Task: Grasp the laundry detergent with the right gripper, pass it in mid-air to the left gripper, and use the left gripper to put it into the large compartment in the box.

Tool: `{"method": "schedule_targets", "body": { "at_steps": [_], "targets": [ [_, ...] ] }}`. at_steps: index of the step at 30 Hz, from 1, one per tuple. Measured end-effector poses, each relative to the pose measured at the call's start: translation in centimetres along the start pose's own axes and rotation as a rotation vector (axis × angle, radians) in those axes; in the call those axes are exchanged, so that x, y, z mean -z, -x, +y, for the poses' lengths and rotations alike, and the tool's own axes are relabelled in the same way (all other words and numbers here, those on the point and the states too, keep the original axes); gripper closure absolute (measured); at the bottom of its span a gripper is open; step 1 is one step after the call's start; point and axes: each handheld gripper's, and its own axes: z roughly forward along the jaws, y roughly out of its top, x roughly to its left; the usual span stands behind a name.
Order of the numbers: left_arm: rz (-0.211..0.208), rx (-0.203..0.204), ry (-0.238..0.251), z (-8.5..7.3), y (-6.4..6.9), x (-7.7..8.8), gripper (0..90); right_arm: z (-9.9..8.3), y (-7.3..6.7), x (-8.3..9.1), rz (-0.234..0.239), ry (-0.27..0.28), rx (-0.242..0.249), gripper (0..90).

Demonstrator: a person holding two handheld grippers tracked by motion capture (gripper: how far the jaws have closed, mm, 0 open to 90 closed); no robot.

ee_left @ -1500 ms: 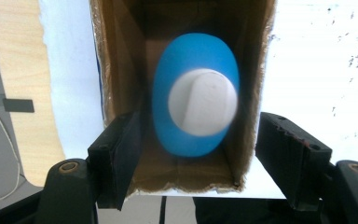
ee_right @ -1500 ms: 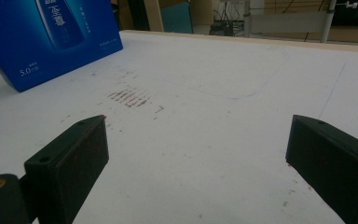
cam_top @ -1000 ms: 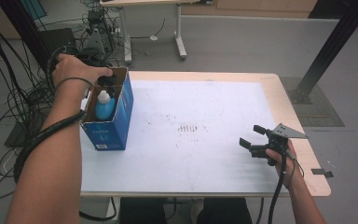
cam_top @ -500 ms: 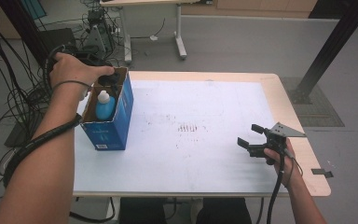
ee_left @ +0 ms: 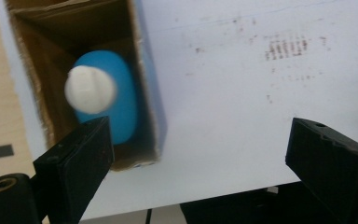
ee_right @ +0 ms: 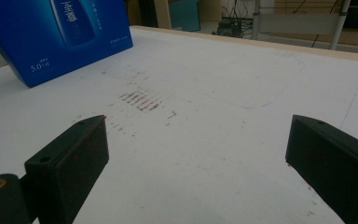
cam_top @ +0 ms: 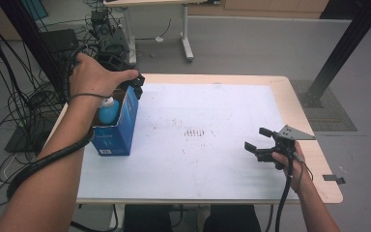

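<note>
Even, soft light; perhaps slight blur.

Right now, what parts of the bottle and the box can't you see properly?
- Blue bottle: in the left gripper view its lower body is hidden by the box walls and its white cap is blurred.
- Blue box: in the right gripper view the top edge cuts it off, and the small print is too small to read.
- Left gripper: in the high view the hand covers most of it.

One blue box stands at the desk's left side, with one blue bottle inside it. Two claws are present, left and right.
</note>
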Motion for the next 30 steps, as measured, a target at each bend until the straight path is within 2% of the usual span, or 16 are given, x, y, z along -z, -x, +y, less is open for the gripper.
{"method": "schedule_targets", "body": {
  "at_steps": [3, 6, 13, 18, 19, 24, 25, 27, 29, 30],
  "targets": [
    [-0.016, -0.033, 0.01, -0.3, 0.9, -0.3, 7.6, 0.3, 0.0, 0.1, -0.001, -0.008, 0.003, 5.7],
    [-0.03, -0.046, 0.021, -0.6, 1.4, -0.8, 7.5, 0.5, 0.0, 0.2, -0.004, -0.011, 0.007, 5.7],
    [-0.1, -0.077, 0.015, -1.1, 2.2, -3.4, 7.5, 1.4, 0.0, 0.3, -0.004, -0.028, 0.017, 5.7],
    [-0.115, -0.096, 0.022, -1.5, 3.0, -4.6, 7.4, 2.4, -0.2, 0.3, -0.008, -0.04, 0.018, 5.7],
    [-0.131, -0.104, 0.023, -1.6, 3.3, -5.0, 7.4, 2.6, -0.2, 0.4, -0.011, -0.043, 0.019, 5.7],
    [-0.155, -0.136, 0.034, -2.2, 4.3, -5.9, 7.4, 3.4, -0.4, 0.4, -0.027, -0.057, 0.021, 5.7],
    [-0.175, -0.141, 0.038, -2.4, 4.6, -6.5, 7.4, 3.8, -0.5, 0.5, -0.032, -0.064, 0.02, 5.7],
    [-0.191, -0.144, 0.047, -2.8, 4.7, -7.0, 7.3, 4.3, -0.5, 0.5, -0.039, -0.074, 0.01, 5.6],
    [-0.224, -0.143, 0.047, -3.1, 4.4, -7.7, 7.1, 5.0, -0.5, 0.5, -0.043, -0.097, -0.011, 5.6],
    [-0.214, -0.151, 0.044, -3.1, 4.7, -8.0, 7.2, 5.3, -0.6, 0.5, -0.048, -0.114, -0.017, 5.6]
  ]
}}
